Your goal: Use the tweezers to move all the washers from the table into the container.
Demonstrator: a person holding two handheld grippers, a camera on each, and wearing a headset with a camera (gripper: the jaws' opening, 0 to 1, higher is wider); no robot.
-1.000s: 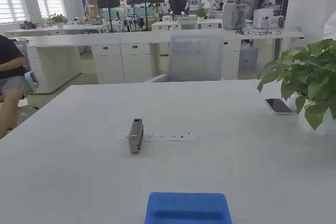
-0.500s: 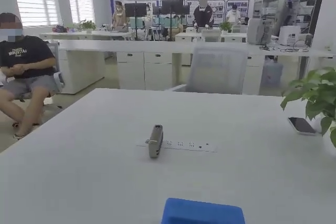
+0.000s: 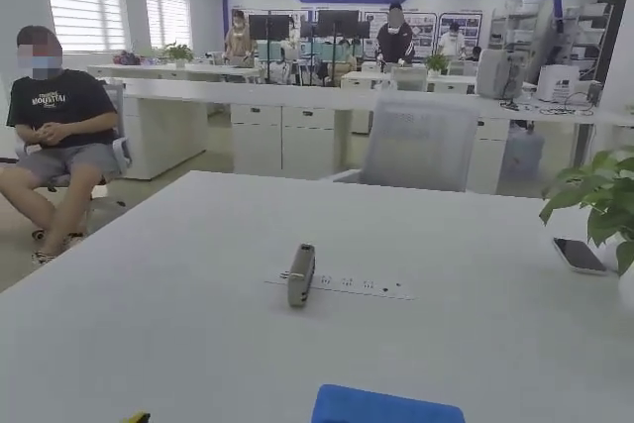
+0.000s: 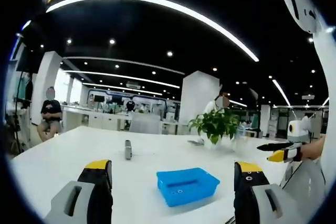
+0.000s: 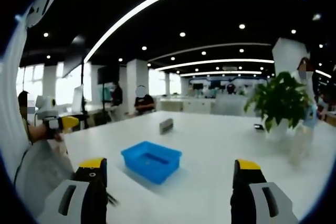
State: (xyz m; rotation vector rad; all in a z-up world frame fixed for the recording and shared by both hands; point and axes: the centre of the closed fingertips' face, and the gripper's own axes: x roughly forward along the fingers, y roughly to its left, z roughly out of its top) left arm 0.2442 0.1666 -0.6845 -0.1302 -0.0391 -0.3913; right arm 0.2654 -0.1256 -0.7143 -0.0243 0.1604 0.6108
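Left gripper view has the left gripper [image 4: 172, 167] low over the white worktop [image 4: 63, 156], its yellow-tipped jaws spread wide with nothing between them. Just past them the blue container [image 4: 187, 185] sits on the worktop, open side up. Two tiny dark specks [image 4: 180, 191] lie on its floor, too small to name. At the right edge of that view the other gripper is held up in a hand.

Right gripper view shows the right gripper [image 5: 169, 164] with its jaws also wide apart and bare. The same container [image 5: 151, 160] lies ahead of them, slightly left of centre.

Head view catches the container [image 3: 386, 405] at the bottom edge, near the front of the worktop [image 3: 149, 324]. Farther back, mid-worktop, a grey adapter [image 3: 300, 274] is plugged into the left end of a white power strip [image 3: 362, 285]. Beyond and to the right a phone [image 3: 579, 256] lies flat, near a leafy plant [image 3: 599, 205]. A mesh chair [image 3: 421, 141] stands behind the far edge. A person [image 3: 54, 136] sits at the far left.
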